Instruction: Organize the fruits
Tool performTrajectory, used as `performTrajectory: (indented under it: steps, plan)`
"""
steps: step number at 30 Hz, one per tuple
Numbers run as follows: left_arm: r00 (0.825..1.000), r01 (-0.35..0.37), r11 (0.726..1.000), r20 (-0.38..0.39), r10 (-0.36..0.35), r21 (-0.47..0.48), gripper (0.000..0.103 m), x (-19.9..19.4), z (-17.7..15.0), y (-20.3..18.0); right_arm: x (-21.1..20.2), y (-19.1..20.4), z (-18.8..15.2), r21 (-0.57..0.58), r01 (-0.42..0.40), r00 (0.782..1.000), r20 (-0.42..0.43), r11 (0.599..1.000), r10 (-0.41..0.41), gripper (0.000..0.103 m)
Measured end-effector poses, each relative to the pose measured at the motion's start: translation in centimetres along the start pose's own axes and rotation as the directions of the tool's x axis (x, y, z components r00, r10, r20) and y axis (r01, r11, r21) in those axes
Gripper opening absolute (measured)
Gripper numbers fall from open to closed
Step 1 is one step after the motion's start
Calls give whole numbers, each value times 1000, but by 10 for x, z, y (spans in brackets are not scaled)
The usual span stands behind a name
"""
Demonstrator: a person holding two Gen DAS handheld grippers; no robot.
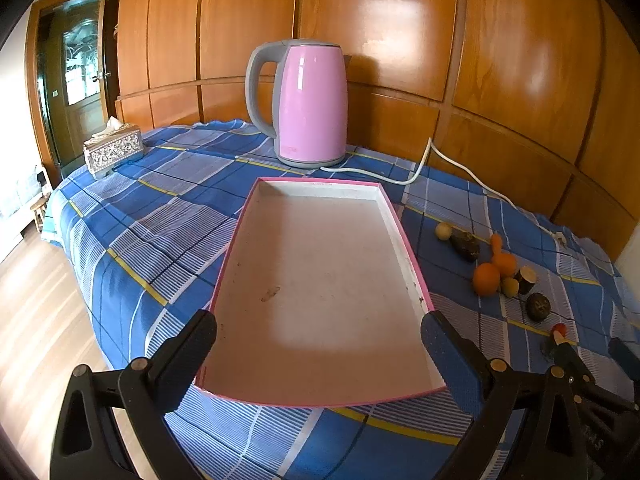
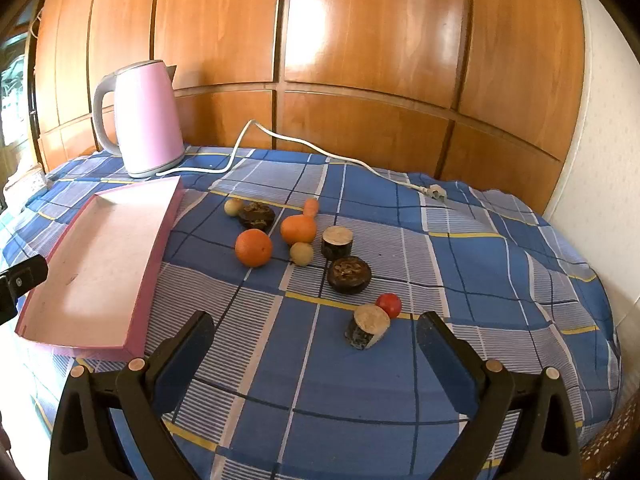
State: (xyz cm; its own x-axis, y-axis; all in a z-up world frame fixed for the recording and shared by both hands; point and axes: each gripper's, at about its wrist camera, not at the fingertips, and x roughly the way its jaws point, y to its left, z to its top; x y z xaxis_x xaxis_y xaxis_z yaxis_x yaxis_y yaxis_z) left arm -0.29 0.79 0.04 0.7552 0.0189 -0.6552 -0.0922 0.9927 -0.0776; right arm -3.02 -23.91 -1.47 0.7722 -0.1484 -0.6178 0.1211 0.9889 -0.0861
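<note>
While both tongs gape empty, tray [image 1: 320, 280] long axis toward kettle [image 1: 308, 104], fruits [image 2: 304, 248] scattered right.

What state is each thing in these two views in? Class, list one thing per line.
left hand-held gripper: open, holding nothing
right hand-held gripper: open, holding nothing
pink tray: empty, flat on the cloth
fruits: loose on the cloth, outside the tray
kettle: upright, lid shut
power plug: unplugged, lying on the cloth
tissue box: tissue sticking out
</note>
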Motion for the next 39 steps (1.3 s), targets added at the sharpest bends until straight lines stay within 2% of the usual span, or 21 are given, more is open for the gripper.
performTrajectory:
  steps: [39]
  plan:
    - [999,34,999,2,-34,29,103,-2,-2,-12,5,-7,-3,31,-7,1000,-2,999,7,103]
